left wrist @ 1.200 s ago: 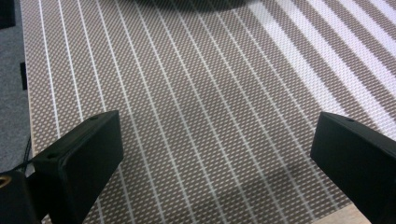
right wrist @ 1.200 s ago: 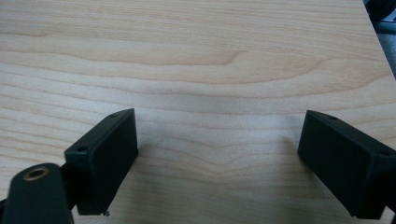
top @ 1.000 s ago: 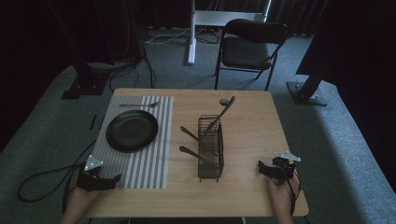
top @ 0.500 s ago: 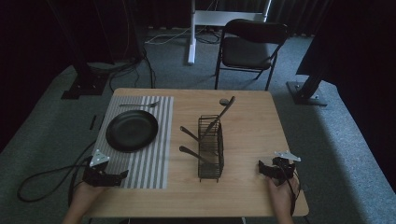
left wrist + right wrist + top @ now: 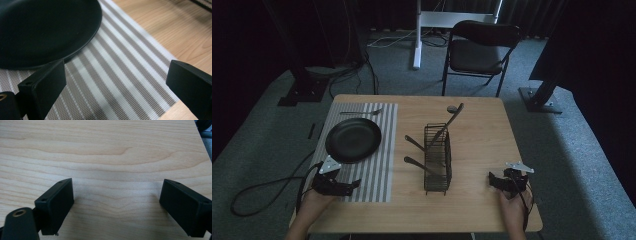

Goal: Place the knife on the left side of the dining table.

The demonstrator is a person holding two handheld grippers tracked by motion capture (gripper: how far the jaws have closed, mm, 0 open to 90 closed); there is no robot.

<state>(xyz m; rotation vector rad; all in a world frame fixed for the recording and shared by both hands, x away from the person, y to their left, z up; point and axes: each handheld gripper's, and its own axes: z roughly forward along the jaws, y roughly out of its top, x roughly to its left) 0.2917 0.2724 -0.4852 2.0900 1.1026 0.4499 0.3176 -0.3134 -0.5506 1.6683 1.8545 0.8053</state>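
Observation:
A black plate (image 5: 353, 140) lies on a grey striped placemat (image 5: 379, 172) at the table's left. In the middle stands a black wire basket (image 5: 437, 162) with dark-handled utensils (image 5: 415, 143) sticking out of it. My left gripper (image 5: 354, 184) hovers open over the placemat's near edge, just in front of the plate. In the left gripper view the plate (image 5: 37, 30) fills the upper left, and the open left gripper (image 5: 115, 77) has only placemat (image 5: 120, 67) between its jaws. My right gripper (image 5: 492, 180) rests open near the front right. In the right gripper view, the right gripper (image 5: 116, 195) holds nothing.
A slim utensil (image 5: 361, 112) lies across the placemat's far end. A long spoon (image 5: 453, 116) leans out of the basket's far side. Bare wooden table (image 5: 482, 140) spreads right of the basket. A folding chair (image 5: 479, 47) stands beyond the table. A cable (image 5: 262, 192) trails off the left edge.
My left gripper has moved right and forward, from the table's front-left corner onto the placemat's near edge. The right gripper has stayed put.

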